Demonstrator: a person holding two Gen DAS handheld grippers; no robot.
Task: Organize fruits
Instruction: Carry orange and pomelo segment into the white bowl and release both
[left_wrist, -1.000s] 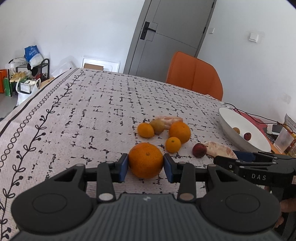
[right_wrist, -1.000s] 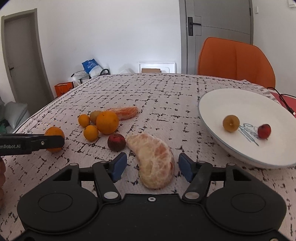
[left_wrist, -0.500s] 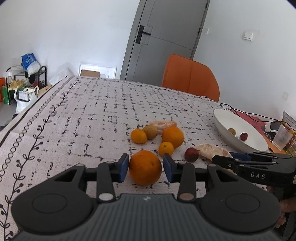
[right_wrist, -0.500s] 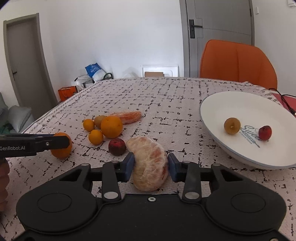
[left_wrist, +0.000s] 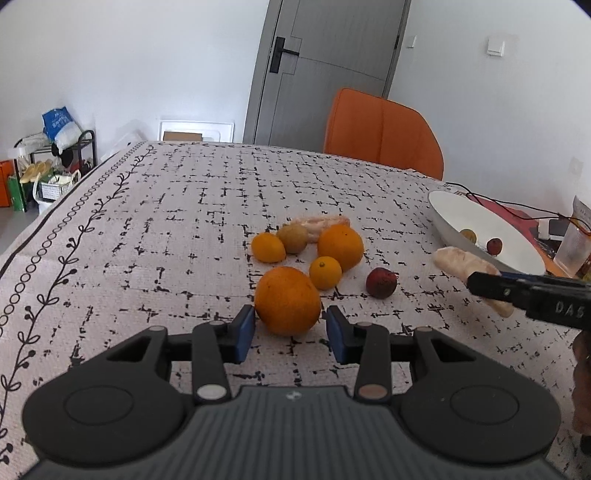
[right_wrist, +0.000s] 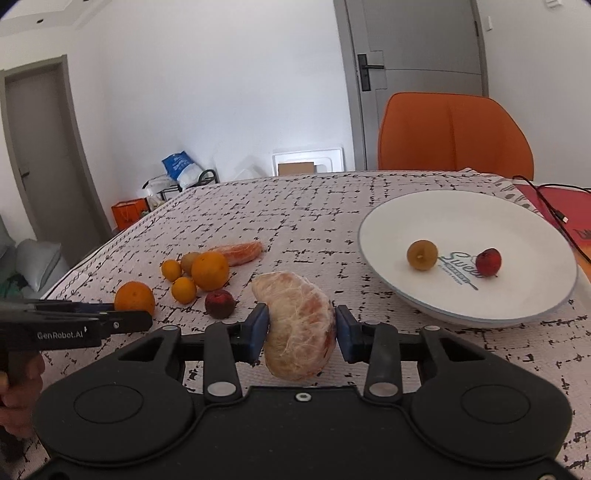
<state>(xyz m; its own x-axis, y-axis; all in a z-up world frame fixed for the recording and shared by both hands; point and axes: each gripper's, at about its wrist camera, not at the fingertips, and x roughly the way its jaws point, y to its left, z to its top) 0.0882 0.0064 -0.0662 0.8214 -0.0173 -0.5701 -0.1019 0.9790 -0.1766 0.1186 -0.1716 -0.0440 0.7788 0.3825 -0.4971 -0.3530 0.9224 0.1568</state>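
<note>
The right gripper (right_wrist: 300, 326) is closed on a peeled grapefruit piece (right_wrist: 298, 325), both blue pads pressed against its sides; the piece looks lifted just clear of the surface (right_wrist: 314, 206). Beyond it to the right sits a white plate (right_wrist: 517, 310) holding a small yellow-brown fruit (right_wrist: 422, 254) and a small red fruit (right_wrist: 488, 261), well apart from each other.

The left gripper (left_wrist: 290, 330) stands open around a large orange (left_wrist: 287, 301) — its left pad is at or just beside the orange's skin, its right pad a little apart, and the orange rests on the surface. Just behind it lie a small tangerine (left_wrist: 325, 272), a bigger orange (left_wrist: 340, 246), another tangerine (left_wrist: 268, 247) and a brownish kiwi-like fruit (left_wrist: 291, 239), clustered close together, with a second peeled segment (left_wrist: 321, 223) at the back. A dark red fruit (left_wrist: 381, 283) lies alone to the right of the cluster. An orange chair (left_wrist: 382, 133) stands at the far edge.
</note>
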